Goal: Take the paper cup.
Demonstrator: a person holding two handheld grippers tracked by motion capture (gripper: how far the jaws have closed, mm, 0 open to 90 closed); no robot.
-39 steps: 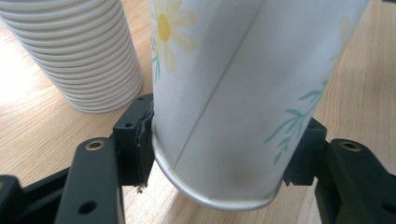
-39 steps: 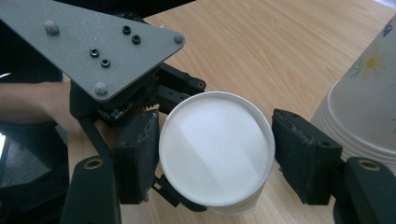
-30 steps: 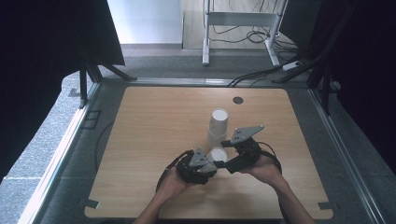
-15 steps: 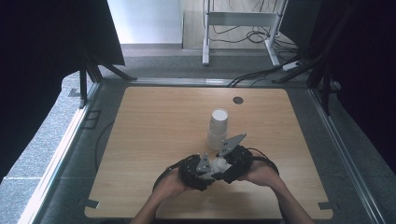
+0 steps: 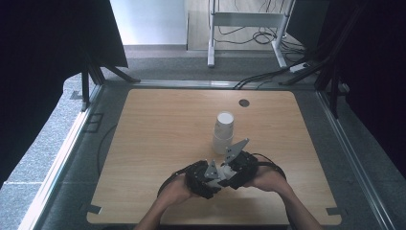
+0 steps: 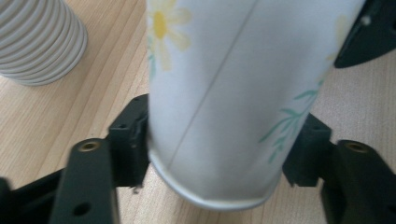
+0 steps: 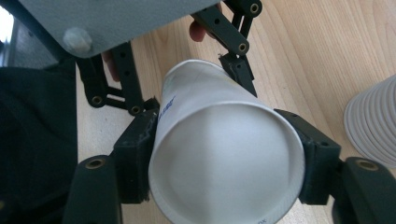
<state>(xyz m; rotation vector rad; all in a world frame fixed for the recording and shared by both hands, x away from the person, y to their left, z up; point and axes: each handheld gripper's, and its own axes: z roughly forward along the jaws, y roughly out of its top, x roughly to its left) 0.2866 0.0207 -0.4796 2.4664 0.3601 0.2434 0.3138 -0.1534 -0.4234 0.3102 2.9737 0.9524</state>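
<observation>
A white paper cup with a flower print hangs low over the table's front, between both grippers. My right gripper is shut on the cup near its wide mouth, a pad pressed on each side. My left gripper straddles the narrow base end. Its jaws have just been opening, and the pads now stand loose beside the cup wall. In the high view the left gripper and the right gripper sit tight together. A stack of white cups stands upside down just beyond them.
The wooden table has a round dark grommet at the back right. The cup stack stands close to the jaws, and its ribbed rims show at the right. Dark curtains and metal frame legs surround the table.
The right gripper has come down and in toward the left gripper and closed around the cup. The two grippers now huddle together, and the cup between them is covered from above.
</observation>
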